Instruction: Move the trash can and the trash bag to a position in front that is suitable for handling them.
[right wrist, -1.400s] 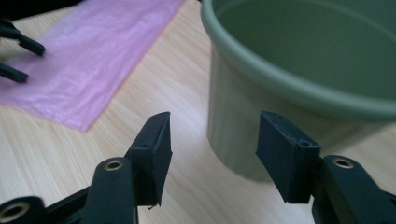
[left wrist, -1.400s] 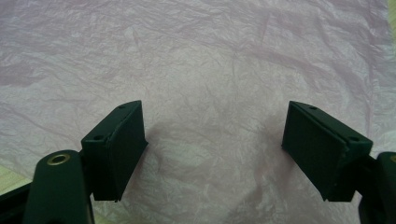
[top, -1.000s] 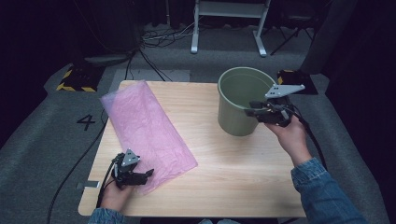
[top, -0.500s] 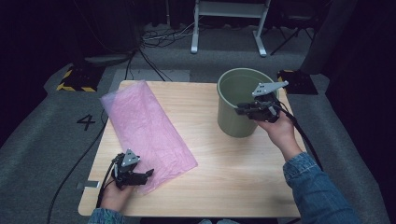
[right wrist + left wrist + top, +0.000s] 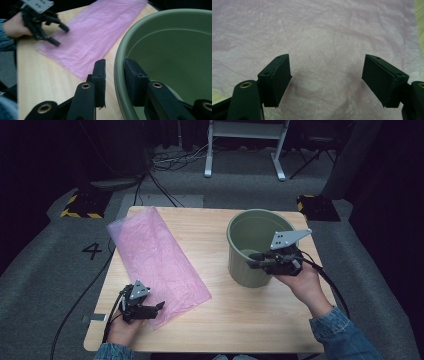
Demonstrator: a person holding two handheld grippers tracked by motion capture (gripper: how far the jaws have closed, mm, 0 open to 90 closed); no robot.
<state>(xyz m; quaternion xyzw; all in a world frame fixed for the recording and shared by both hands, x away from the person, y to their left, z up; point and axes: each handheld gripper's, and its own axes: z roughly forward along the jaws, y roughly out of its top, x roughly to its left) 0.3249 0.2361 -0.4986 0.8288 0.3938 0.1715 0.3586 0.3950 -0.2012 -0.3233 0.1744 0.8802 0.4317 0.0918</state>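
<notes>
Right gripper (image 5: 256, 260) straddles the rim of the green bucket (image 5: 252, 227), one jaw outside the wall, one inside, closing on it. Bucket stands upright at the right side of the wooden table (image 5: 220, 315). Left gripper (image 5: 156, 307) hovers with jaws spread wide over the near corner of the pink plastic bag (image 5: 152, 257), which lies flat at the table's left.

One pink bag (image 5: 156, 261), one green bucket (image 5: 248, 261)
</notes>
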